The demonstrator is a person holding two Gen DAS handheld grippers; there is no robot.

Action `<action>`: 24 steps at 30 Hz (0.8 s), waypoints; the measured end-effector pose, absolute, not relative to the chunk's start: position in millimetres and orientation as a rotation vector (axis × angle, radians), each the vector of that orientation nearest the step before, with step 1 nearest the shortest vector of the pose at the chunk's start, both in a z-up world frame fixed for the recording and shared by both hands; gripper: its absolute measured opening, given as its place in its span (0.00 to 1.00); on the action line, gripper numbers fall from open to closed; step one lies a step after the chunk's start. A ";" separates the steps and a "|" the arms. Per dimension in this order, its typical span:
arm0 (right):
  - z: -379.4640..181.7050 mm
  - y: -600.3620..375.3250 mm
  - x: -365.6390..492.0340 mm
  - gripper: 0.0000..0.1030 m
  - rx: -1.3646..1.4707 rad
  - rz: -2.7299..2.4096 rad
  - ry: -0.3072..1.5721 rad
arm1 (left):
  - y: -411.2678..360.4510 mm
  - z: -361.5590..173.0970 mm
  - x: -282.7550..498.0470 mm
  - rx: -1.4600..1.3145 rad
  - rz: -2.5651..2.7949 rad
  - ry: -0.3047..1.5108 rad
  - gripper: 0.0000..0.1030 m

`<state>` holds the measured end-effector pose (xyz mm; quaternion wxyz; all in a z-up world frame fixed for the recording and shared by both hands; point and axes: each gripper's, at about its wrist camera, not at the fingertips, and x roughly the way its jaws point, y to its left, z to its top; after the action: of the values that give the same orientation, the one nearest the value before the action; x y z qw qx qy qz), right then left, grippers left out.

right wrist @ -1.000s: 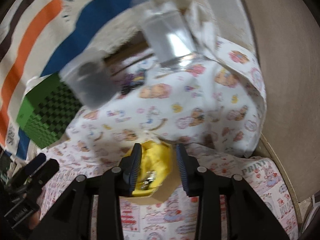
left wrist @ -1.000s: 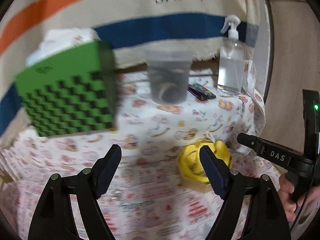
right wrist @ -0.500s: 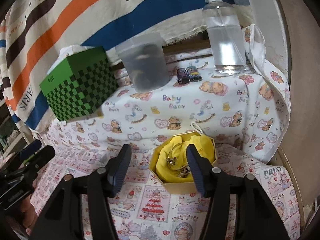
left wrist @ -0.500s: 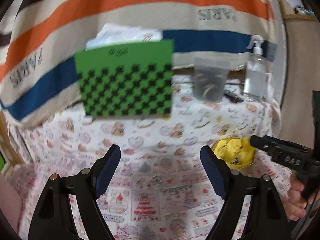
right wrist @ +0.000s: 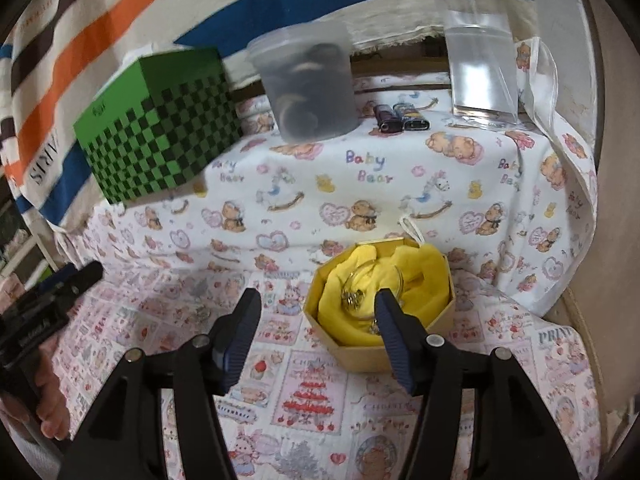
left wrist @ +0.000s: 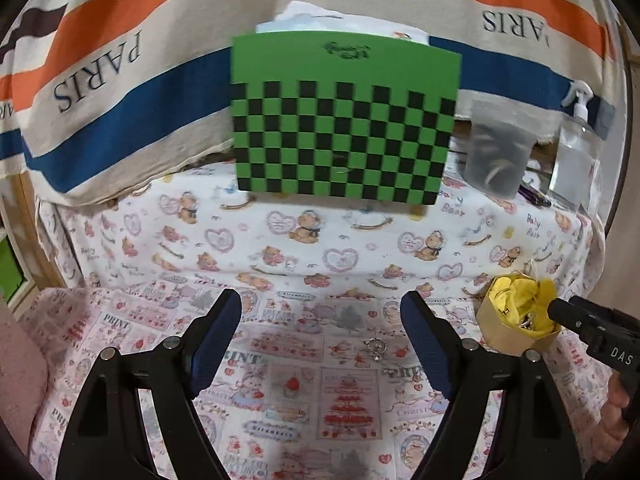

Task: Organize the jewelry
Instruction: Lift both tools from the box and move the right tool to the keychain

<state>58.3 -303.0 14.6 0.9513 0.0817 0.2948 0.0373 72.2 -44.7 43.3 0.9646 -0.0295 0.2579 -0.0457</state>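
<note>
Printed cloth [left wrist: 320, 248] blurs small jewelry [left wrist: 376, 347]; both grippers' jaws gape empty, right's having just widened.

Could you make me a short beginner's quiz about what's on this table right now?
1. True or false: the gold box has a yellow lining.
2. Which stands nearest the green checked box? A) spray bottle B) frosted tub C) lighters
3. Fill in: loose on the cloth ahead of the left claw lies a small silver ____.

Key: 1 true; 2 B; 3 trinket, too small to tell which kind.
</note>
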 end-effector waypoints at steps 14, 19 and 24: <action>14.7 -220.2 92.3 0.58 0.113 0.132 0.727 | 1.6 49.6 81.1 -0.072 0.032 0.477 0.78; -4.8 -185.2 111.2 0.58 0.036 0.140 0.801 | 23.4 44.2 88.7 -0.144 0.062 0.508 0.78; -20.6 -166.1 124.9 0.50 0.018 0.131 0.843 | 24.6 46.5 83.6 -0.099 0.131 0.471 0.78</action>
<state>124.9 -166.1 -20.6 0.9104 0.0087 0.4087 0.0637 83.6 24.6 46.5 0.9691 -0.0492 0.2330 0.0647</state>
